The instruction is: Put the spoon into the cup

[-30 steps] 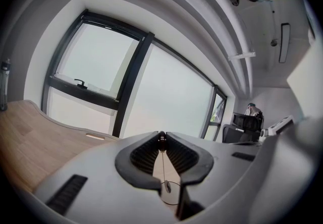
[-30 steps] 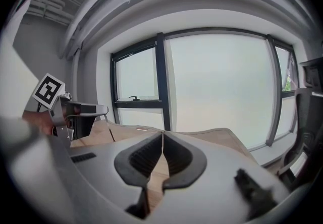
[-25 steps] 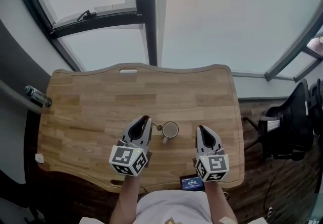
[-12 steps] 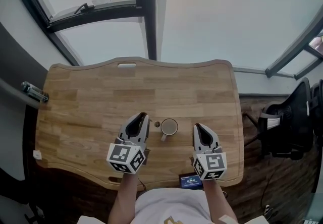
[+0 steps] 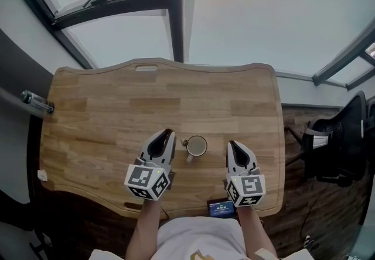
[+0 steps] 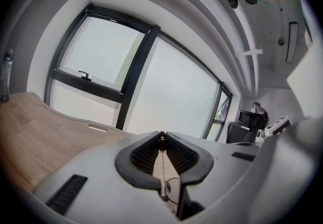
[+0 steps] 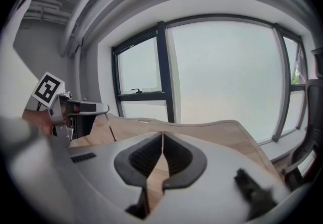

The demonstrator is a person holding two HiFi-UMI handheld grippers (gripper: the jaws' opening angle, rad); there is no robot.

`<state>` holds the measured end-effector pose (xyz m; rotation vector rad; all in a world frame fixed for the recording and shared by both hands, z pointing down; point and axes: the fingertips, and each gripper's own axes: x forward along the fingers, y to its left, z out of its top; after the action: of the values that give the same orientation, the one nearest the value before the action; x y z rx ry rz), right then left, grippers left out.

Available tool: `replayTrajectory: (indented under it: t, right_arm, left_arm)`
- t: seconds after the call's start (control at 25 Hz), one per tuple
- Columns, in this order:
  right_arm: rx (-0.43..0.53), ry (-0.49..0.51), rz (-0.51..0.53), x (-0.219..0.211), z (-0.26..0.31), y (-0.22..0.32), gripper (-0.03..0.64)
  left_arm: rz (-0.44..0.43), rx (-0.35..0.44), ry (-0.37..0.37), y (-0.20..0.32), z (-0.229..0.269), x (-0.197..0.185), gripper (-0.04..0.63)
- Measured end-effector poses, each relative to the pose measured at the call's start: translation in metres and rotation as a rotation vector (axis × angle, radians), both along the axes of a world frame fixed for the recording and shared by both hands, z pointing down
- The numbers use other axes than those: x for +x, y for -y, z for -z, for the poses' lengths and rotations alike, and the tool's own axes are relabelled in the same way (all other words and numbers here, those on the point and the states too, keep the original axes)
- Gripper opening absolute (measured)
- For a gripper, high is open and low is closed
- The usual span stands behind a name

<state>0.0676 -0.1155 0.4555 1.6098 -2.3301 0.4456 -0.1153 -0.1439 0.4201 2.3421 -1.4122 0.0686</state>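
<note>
worktop (image 5: pixel 117 112): wood | cup (image 5: pixel 197 146): between left tongs (image 5: pixel 169 133) and right tongs (image 5: pixel 232 144), nearer the left | spoon (image 5: pixel 184 143): brown end between left tongs' tip and cup rim | blue-screen device (image 5: pixel 222 209): just behind right tongs' cube

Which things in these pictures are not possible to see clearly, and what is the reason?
- Cup contents: too small in the head view.
- Spoon: the left gripper view shows only a thin piece in the shut jaws of the left gripper; the gripper body hides the rest.
- Small screen: text too small, head view.
</note>
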Motion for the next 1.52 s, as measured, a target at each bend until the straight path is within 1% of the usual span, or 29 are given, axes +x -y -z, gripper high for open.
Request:
replayTrajectory:
  t: [0.2,0.52,0.72,0.88,1.52]
  right_arm:
    - [-0.013,-0.007,0.016,0.001,-0.01,0.006,0.032]
    - [-0.047,-0.011,0.02,0.007,-0.029,0.008,0.032]
    - [-0.062,-0.006,0.018,0.011,-0.035,0.009,0.032]
    - [-0.068,-0.009,0.039,0.008,-0.039,0.009,0.032]
    - [-0.1,-0.002,0.068,0.005,-0.054,0.011,0.032]
  left_arm:
    - [0.008,-0.015,-0.011,0.003,-0.012,0.002,0.052]
    - [0.003,-0.044,-0.002,0.009,-0.03,0.011,0.052]
    - [-0.005,-0.054,0.01,0.011,-0.035,0.016,0.052]
    - [-0.009,-0.063,0.017,0.012,-0.039,0.019,0.052]
    - [-0.001,-0.094,0.02,0.011,-0.055,0.024,0.052]
